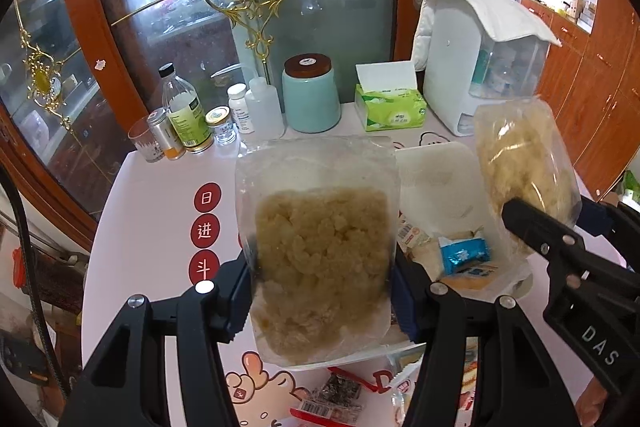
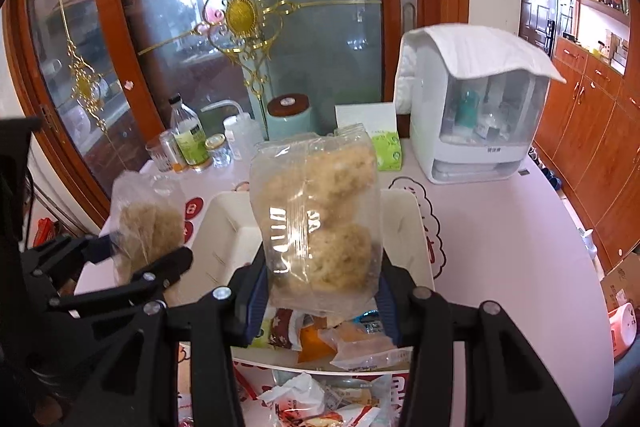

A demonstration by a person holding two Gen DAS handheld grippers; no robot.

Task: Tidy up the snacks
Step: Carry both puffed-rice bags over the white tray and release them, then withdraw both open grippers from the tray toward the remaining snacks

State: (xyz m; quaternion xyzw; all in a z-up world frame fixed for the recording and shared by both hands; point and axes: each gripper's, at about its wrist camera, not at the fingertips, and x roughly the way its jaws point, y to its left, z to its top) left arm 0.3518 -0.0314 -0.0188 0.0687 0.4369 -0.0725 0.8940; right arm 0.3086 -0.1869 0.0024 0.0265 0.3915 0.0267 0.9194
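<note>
Left gripper [image 1: 320, 291] clamps a clear bag [image 1: 320, 267] of pale puffed snack by its two side edges; in the left view the bag stands upright in mid frame, long axis vertical. Right gripper [image 2: 320, 301] holds a second bag [image 2: 316, 215] the same way, upright in the centre of its own view.

Key relation: the white bin [image 2: 224, 227] lies on the table [image 2: 500, 227] directly behind and below the second bag, so my right hand looks the nearer to it. In the left view the bin [image 1: 432, 179] sits right of my bag, so that bag must travel rightward.

Bin contents: a blue-wrapped packet [image 1: 464, 251] and several small wrapped snacks in the near end; the far end looks bare. More loose packets [image 2: 320, 403] lie on the table at the lower edge, outside the bin.
</note>
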